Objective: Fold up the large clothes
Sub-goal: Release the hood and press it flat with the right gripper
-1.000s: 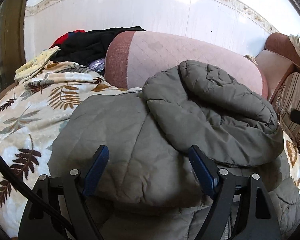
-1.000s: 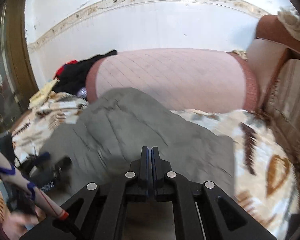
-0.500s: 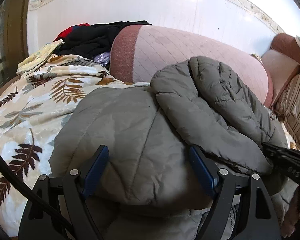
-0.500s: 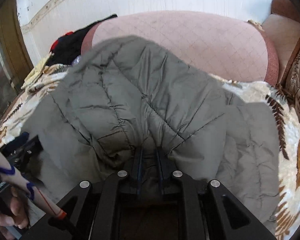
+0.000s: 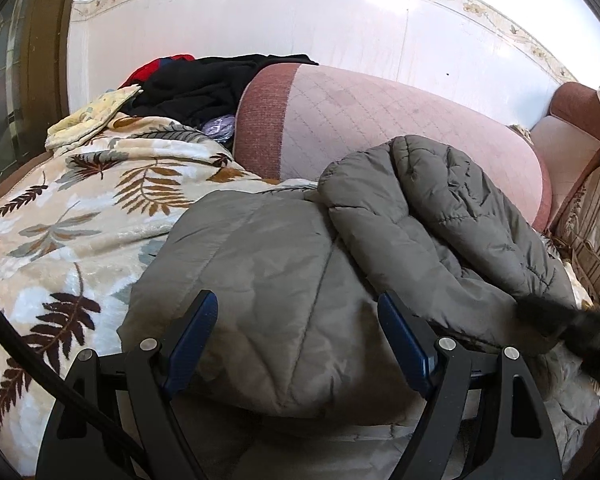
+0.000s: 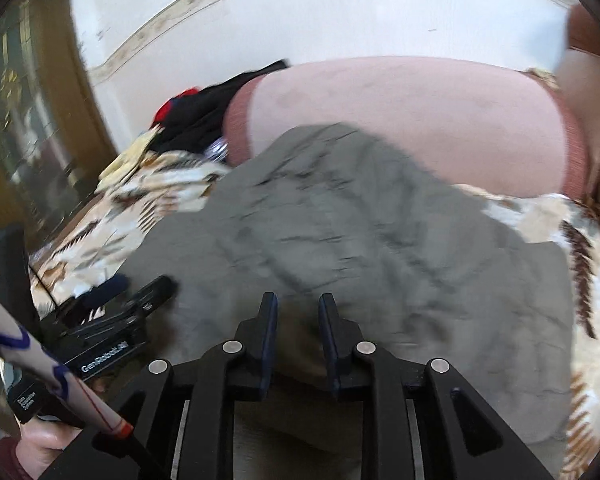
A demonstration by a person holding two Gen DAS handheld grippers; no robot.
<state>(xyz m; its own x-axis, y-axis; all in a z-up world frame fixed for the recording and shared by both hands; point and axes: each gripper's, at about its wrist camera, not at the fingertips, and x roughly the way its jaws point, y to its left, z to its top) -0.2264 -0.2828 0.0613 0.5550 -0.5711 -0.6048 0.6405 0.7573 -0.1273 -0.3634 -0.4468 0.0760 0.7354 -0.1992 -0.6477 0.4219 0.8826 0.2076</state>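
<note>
Readable print: one brand mark and one small label, both on the left hand-held gripper

In the right wrist view, the black body of the left hand-held gripper (image 6: 132, 300) carries the white word "GenRobot.AI" along its side, low at the left of the picture. Just below it, on the black grip that the person's hand (image 6: 40, 446) holds, a small white label in three short lines seems to read "Data Acquisition System", though the letters are tiny and partly blurred. The left wrist view shows no writing, number or sign that can be read.
</note>
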